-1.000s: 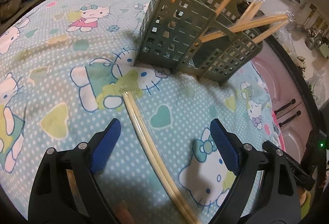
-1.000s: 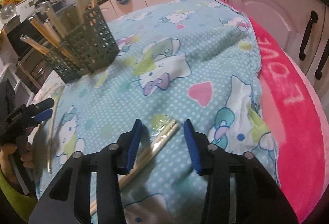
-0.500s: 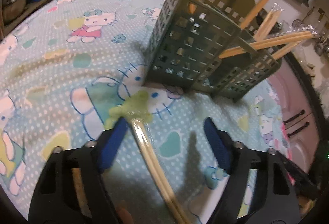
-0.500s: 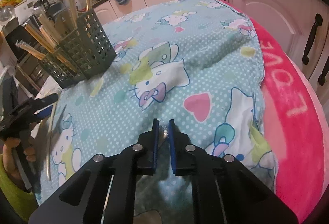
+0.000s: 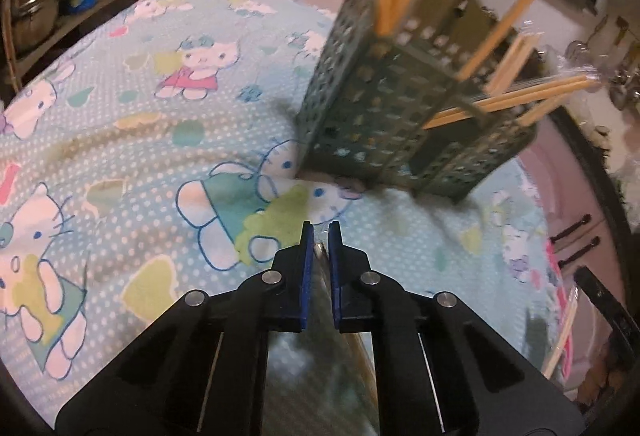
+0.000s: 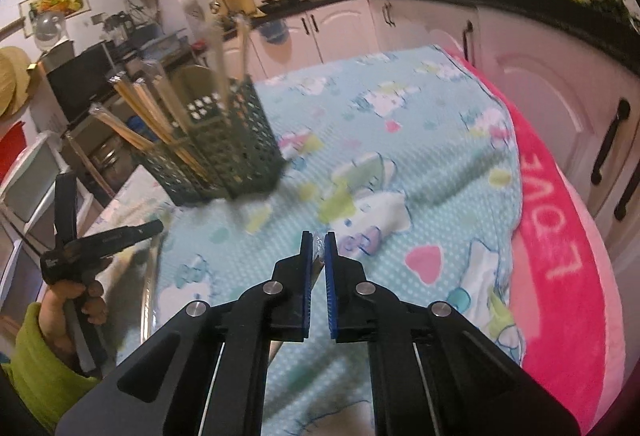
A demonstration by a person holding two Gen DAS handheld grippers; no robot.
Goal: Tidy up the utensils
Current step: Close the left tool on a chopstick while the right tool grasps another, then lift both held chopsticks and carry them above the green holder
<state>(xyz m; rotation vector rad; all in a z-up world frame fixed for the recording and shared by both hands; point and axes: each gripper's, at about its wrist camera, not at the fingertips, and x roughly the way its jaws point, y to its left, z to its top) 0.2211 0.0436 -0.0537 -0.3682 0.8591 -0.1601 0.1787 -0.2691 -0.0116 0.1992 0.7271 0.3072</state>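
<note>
Left wrist: wrapped chopsticks point(image 5: 320, 250) point toward holder point(image 5: 404, 108).

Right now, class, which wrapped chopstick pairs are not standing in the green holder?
Two: one pair clamped in the left gripper, another in the right gripper. The rest lean in the green holder.

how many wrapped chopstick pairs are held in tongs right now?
2. One wrapped pair is pinched in the left tongs; the other is in the right tongs. More stand in the green holder.
</note>
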